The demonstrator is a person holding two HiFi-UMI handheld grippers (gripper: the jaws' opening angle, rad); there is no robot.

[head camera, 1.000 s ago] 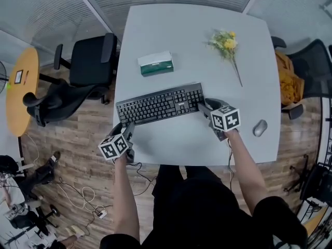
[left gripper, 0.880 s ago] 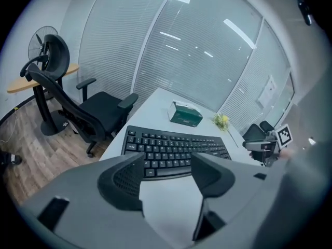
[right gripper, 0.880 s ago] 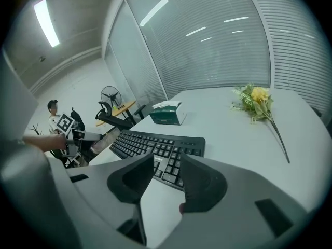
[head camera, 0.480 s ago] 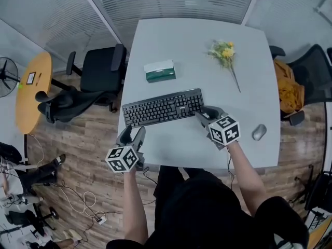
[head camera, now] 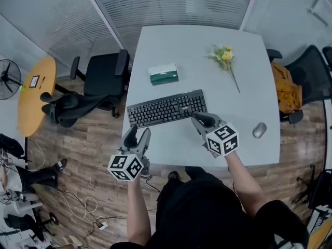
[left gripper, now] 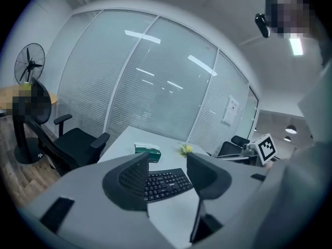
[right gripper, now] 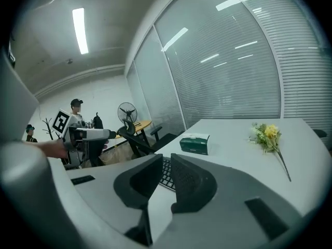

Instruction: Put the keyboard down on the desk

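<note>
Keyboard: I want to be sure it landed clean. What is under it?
The keyboard lies flat on the white desk. No object shows past its edges; the desk surface right beneath it is covered, so anything thin there can't be seen.

One green tissue box point(head camera: 163, 73) lay well left of one sprig of yellow flowers point(head camera: 224, 54); one grey mouse point(head camera: 259, 130) sat apart, toward the near right. On the wood floor point(head camera: 88, 154) stood a black office chair point(head camera: 101, 74), a round wooden table point(head camera: 32, 95) and a standing fan point(head camera: 8, 79).
</note>
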